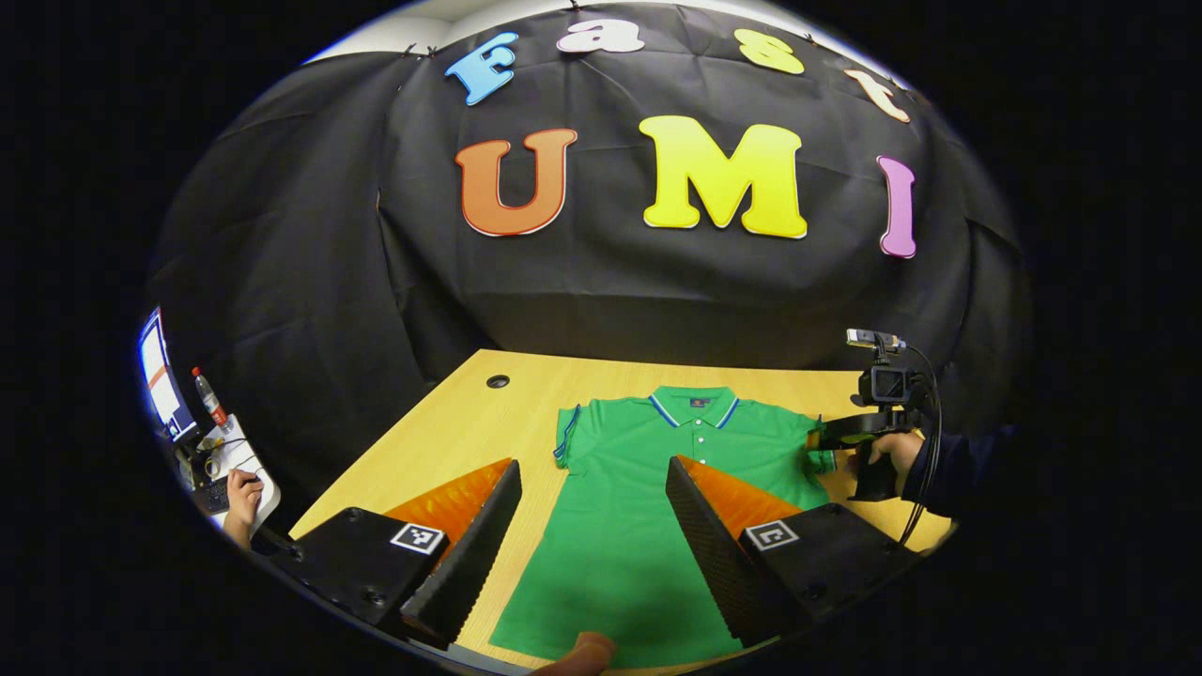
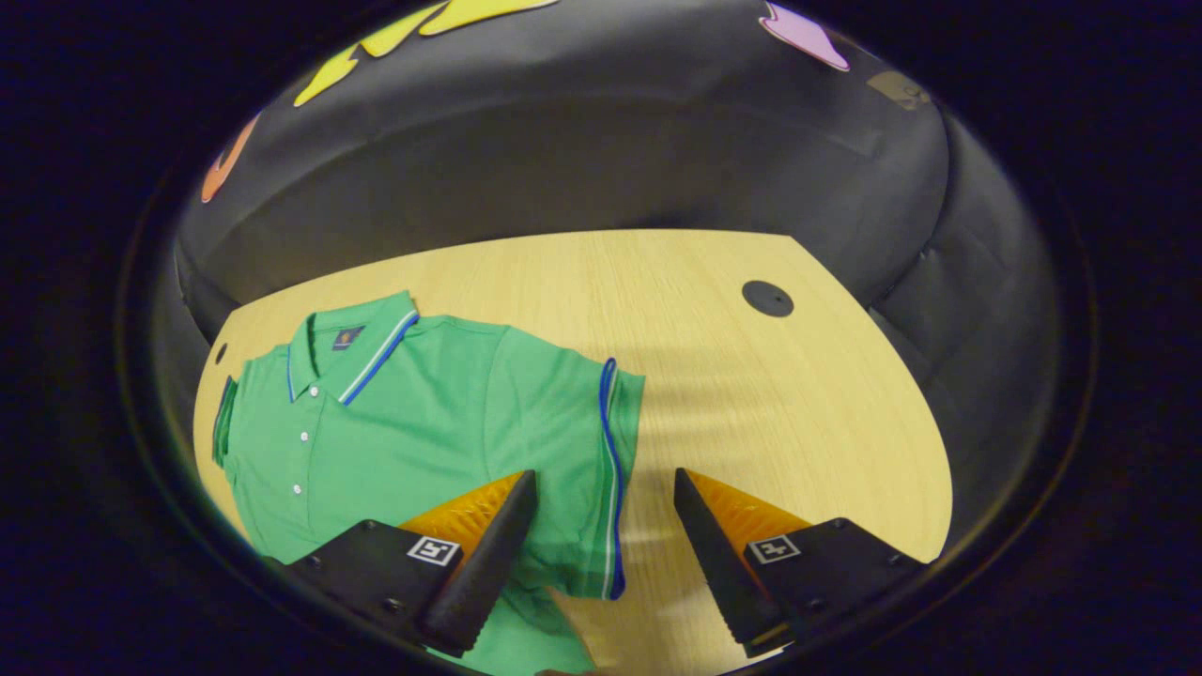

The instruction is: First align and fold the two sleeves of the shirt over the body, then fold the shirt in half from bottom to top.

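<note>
Left gripper view shows a broad desk (image 1: 441, 422) of pale wood-grain laminate, smooth and matte, with a small round dark grommet hole (image 1: 498, 381) near its far left corner. Spread flat on it, collar toward the far wall, lies the green polo shirt (image 1: 639, 507), a fine knit with a soft, even weave; its ribbed collar (image 1: 695, 407) carries thin blue and white stripes, and a short placket of small white buttons runs down from it. Both short sleeves lie out to the sides, each edged with a striped cuff. The left gripper (image 1: 594, 526) hangs above the near half of the shirt's body, its two wedge-shaped, ridged fingers spread wide with nothing between them. At the far right, the right gripper (image 1: 850, 430), held by a hand (image 1: 892, 451) in a dark sleeve, sits at the shirt's right sleeve cuff.

In the right gripper view, the right gripper (image 2: 606, 535) has its serrated fingers apart, straddling the right sleeve (image 2: 582, 441): the left finger is over the green cloth, the right one over bare desk (image 2: 798, 422), and the striped cuff edge runs between them. A round black cap (image 2: 767, 298) lies flush in the wood farther off.
</note>
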A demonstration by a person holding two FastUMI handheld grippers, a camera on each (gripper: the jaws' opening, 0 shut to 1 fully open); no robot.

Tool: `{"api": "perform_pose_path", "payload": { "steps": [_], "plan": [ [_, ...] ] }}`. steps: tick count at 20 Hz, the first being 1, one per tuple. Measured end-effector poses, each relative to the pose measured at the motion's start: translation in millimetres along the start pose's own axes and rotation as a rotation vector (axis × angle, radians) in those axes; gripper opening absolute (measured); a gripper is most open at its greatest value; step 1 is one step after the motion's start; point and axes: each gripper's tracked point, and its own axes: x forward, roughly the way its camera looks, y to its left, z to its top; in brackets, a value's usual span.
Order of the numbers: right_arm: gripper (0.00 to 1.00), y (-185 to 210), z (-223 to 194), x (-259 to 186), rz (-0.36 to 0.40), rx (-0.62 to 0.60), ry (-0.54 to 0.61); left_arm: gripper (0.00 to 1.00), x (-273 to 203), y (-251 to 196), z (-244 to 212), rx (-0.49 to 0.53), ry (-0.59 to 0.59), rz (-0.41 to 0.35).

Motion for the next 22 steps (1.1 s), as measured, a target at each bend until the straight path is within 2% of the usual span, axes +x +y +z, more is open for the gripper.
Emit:
{"api": "perform_pose_path", "payload": {
  "steps": [3, 4, 5, 10, 11, 12, 14, 17, 19, 20, 22],
  "plan": [
    [0.95, -1, 8, 6, 0.018, 0.043, 0.008, 1.00, -5, 1, -10, -0.015, 0.027, 0.009],
    [0.89, -3, 10, 6, 0.019, 0.041, 0.006, 1.00, -6, 3, -12, -0.017, 0.036, 0.015],
    [0.87, 0, 11, 8, 0.034, 0.030, 0.007, 1.00, -6, 4, -15, -0.016, 0.044, 0.022],
    [0.10, 6, 8, 10, 0.063, -0.027, 0.020, 1.00, -11, 6, -15, -0.008, 0.042, 0.030],
    [0.04, 6, 8, 10, 0.068, -0.032, 0.025, 1.00, -12, 6, -14, -0.007, 0.040, 0.030],
    [0.07, 5, 8, 10, 0.069, -0.027, 0.027, 1.00, -12, 6, -14, -0.006, 0.037, 0.032],
    [0.03, 5, 9, 11, 0.060, -0.011, 0.027, 1.00, -13, 7, -13, -0.005, 0.030, 0.033],
    [0.02, 7, 9, 3, 0.068, -0.038, 0.026, 1.00, -19, 11, -11, 0.001, 0.015, 0.035],
    [0.06, 9, 20, -6, 0.075, -0.046, -0.014, 1.00, -22, 14, -9, 0.008, -0.005, 0.036],
    [0.02, 10, 28, -12, 0.074, -0.055, -0.041, 1.00, -23, 16, -9, 0.008, -0.011, 0.034],
    [0.03, 18, 42, -27, 0.093, -0.080, -0.099, 1.00, -28, 18, -9, 0.005, -0.015, 0.032]
  ]
}}
